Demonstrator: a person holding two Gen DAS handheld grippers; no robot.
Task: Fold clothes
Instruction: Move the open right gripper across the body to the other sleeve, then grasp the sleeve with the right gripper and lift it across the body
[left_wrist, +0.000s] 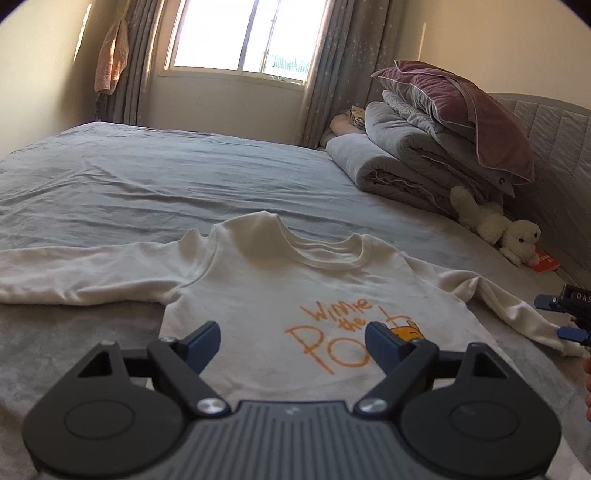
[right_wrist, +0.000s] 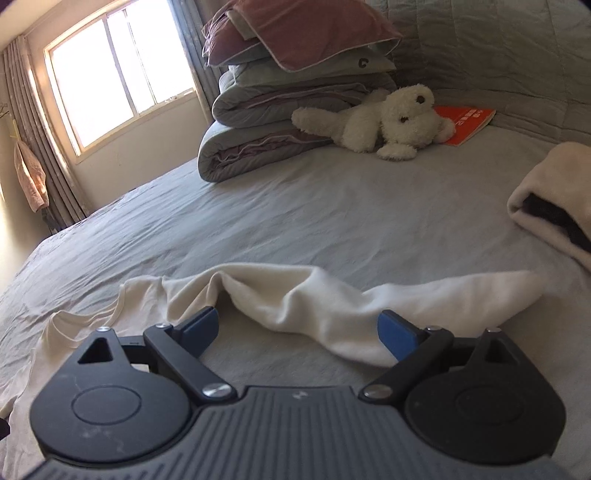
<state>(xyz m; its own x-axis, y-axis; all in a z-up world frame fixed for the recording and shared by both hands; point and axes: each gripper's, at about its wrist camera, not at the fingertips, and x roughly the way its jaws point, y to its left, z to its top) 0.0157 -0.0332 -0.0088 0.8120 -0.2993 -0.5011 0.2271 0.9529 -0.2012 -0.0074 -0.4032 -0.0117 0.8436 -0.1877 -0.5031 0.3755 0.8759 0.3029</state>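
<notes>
Shirt: a cream long-sleeved shirt with orange lettering lies face up on the grey bed, collar toward the window, both sleeves stretched out to the sides.
Left gripper: hovers over the shirt's lower front, fingers spread wide, nothing between them.
Right gripper: sits at the shirt's right sleeve, which lies rumpled just ahead; fingers spread wide, not pinching the cloth.
Head of the bed: folded grey quilts topped by a mauve pillow; a white plush toy lies beside them on an orange book.
Right edge: a folded cream garment lies on the bed.
</notes>
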